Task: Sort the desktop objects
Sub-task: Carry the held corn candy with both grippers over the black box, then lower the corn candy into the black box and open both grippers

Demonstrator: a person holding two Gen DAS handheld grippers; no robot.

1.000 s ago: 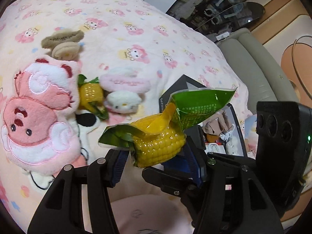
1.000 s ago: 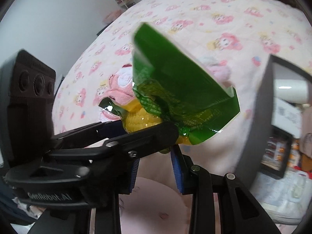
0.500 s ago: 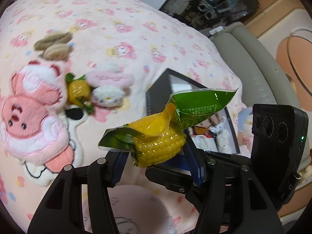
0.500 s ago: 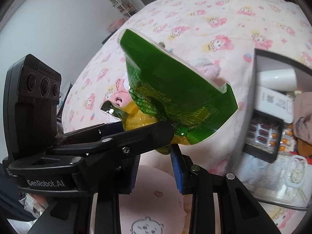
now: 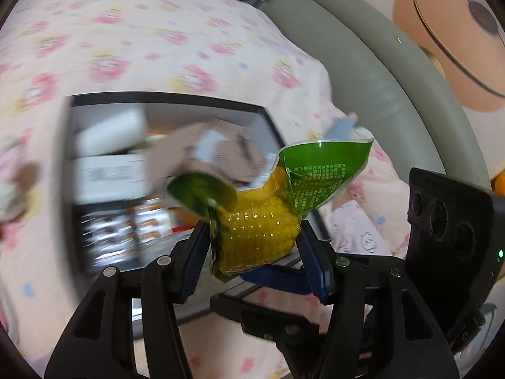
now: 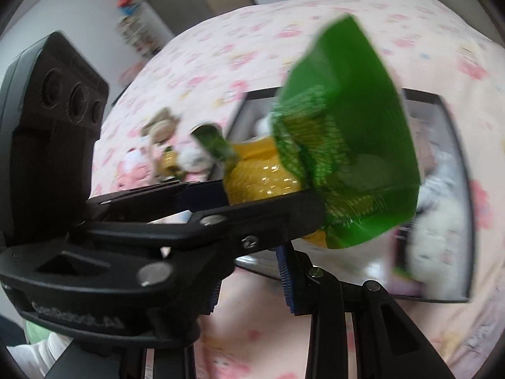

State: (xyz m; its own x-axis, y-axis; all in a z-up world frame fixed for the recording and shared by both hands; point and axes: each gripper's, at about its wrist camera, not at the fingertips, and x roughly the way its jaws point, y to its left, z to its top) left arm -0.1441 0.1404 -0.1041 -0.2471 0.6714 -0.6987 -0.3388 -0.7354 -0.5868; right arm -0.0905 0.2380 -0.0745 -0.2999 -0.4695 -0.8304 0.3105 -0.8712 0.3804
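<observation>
Centre of the left wrist view: a vacuum-packed corn cob in yellow-and-green wrap, clamped between the blue pads of the left gripper. Behind it, left of centre and blurred, a dark-rimmed storage box holding white cartons and blister packs, resting on a pink patterned blanket. Grey sofa back at upper right. In the right wrist view, the same corn pack at centre, green flap spread toward upper right. Right gripper low in frame, fingers apart, the left gripper's finger crossing between them; any hold on the pack impossible to tell. Small plush toys, blurred, left of centre.
</observation>
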